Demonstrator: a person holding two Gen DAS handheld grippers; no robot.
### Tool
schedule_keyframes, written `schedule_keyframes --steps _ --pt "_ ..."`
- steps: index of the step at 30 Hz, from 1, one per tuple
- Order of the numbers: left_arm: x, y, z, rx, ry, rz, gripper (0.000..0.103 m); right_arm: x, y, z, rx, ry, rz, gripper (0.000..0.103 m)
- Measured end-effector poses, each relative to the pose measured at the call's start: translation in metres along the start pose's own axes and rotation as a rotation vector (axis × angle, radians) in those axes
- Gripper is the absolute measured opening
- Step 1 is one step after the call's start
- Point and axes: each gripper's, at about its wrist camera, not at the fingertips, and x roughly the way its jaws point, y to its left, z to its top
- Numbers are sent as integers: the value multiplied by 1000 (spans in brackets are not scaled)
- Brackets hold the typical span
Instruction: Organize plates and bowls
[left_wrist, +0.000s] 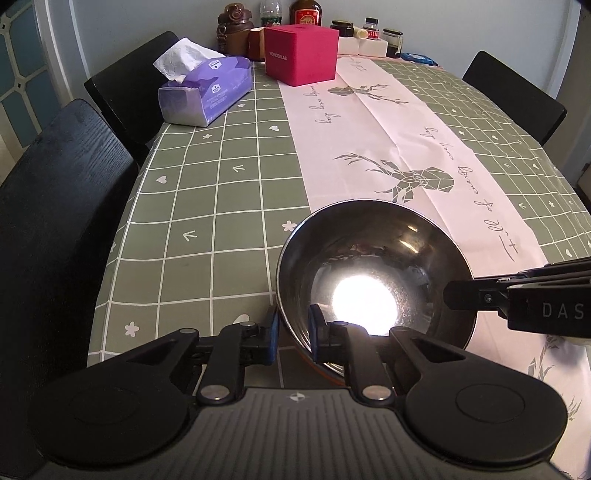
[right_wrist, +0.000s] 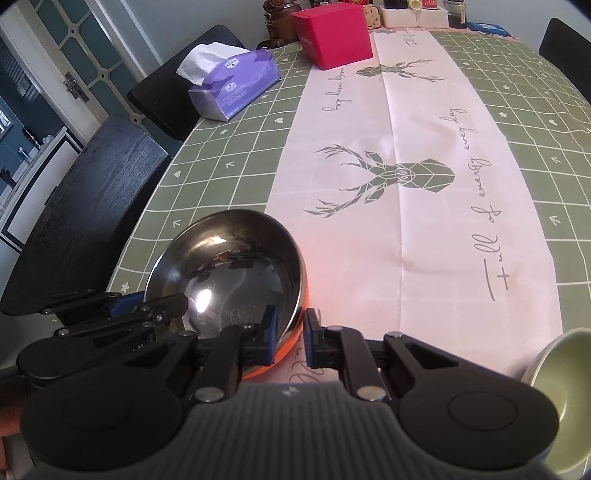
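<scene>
The left gripper (left_wrist: 291, 332) has its blue-padded fingers (left_wrist: 272, 334) nearly closed across the near rim of the steel bowl (left_wrist: 373, 273), one pad outside and one inside, and the right gripper (right_wrist: 288, 338) pinches the same bowl's rim from the other side in the same way, so both hold the one bowl. The risk, as I judge it, is in the thin, slick rim: if the two hands lift unevenly or pull apart, the metal could slide out of a pad and the bowl could tip or clatter back onto the counter (left_wrist: 207, 206). The bowl is shiny, dark inside with a bright glare at its bottom, orange on the outside, and appears empty. It sits at the near edge of the counter, half on the pink runner (left_wrist: 391, 140). A pale green bowl (right_wrist: 557, 387) stands well to its right. Far beyond the steel bowl lie a purple tissue pack (left_wrist: 207, 90) and a red box (left_wrist: 301, 53).
</scene>
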Motion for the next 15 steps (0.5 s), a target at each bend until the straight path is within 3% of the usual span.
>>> schedule_keyframes --steps 7,15 --pt "-26 -12 -3 26 -31 -8 17 -12 -9 -9 36 27 24 10" --pt "-68 -36 -12 47 -45 -15 17 -54 -13 -30 35 26 33 10"
